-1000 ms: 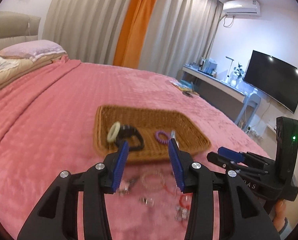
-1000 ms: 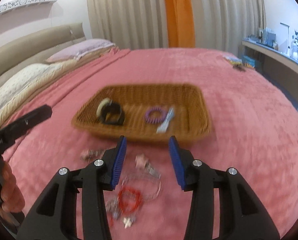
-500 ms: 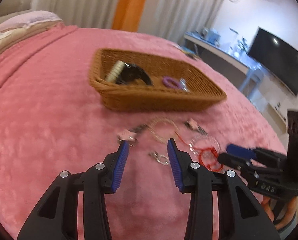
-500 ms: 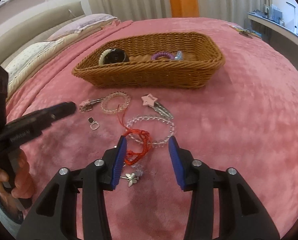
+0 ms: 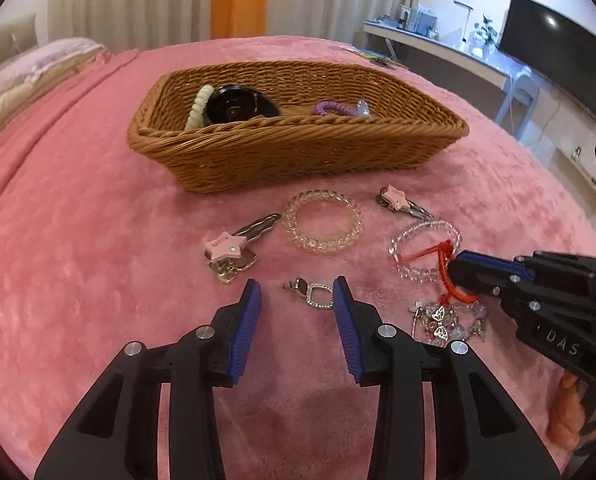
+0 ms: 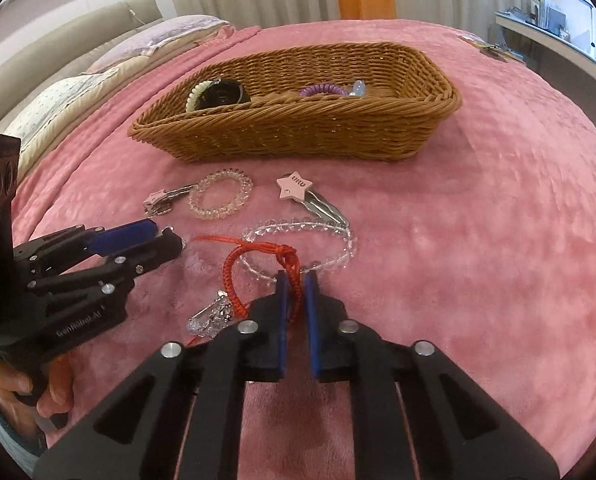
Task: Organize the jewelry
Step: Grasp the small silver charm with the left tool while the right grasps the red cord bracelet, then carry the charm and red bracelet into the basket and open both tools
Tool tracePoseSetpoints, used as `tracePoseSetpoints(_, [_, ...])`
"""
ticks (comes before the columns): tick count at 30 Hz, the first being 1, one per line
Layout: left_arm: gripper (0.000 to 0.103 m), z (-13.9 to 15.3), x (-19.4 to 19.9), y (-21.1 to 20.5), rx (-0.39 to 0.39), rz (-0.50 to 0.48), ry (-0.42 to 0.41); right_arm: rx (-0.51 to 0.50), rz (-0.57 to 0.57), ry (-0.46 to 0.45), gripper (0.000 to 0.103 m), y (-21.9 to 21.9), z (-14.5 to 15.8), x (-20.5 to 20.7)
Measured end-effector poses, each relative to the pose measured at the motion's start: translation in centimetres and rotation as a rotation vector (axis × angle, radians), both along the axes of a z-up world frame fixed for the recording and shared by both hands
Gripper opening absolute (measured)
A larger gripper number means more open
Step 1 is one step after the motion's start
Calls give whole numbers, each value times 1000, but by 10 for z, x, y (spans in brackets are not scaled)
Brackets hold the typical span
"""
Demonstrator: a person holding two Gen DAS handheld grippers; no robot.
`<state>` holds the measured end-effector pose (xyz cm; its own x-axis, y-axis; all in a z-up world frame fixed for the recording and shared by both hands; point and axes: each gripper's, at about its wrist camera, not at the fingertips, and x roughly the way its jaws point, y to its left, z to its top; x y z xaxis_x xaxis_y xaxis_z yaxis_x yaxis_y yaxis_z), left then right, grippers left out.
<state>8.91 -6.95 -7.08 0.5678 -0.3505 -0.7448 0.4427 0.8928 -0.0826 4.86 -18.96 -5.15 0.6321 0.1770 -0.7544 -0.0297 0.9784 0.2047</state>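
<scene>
red cord bracelet (image 6: 258, 268) is light and limp, so your right gripper (image 6: 294, 280), pinched on its knotted strand, lifts gently; your left gripper (image 5: 296, 294) stays spread.

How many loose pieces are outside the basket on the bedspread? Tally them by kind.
Star hair clips: 2
Clear spiral hair tie: 1
Clear bead bracelet: 1
Red cord bracelet: 1
Charm bracelet: 1
Rhinestone earring: 1
Total: 7
</scene>
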Motion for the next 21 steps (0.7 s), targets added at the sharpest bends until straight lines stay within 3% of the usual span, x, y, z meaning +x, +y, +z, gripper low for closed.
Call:
tracePoseSetpoints(3, [29,0,2,-2,12,3,-3,-2,4,-6,5,-1,1,-1])
tracePoseSetpoints(6, [11,-1,3,-2,7,7,-5,-7,11,-18,4,1,3,-2])
tracePoseSetpoints(14, [8,1,0,1,-7,11,-26,10,11,-41,4,-1,6,-6])
tracePoseSetpoints(15, [2,2,-1,1,-15,9,-30,16,12,-47,4,-2,7,-7])
tracePoseSetpoints(21, [3,16,-14,9,-92,-19,-100,45,9,-89,4,-7,14,-15])
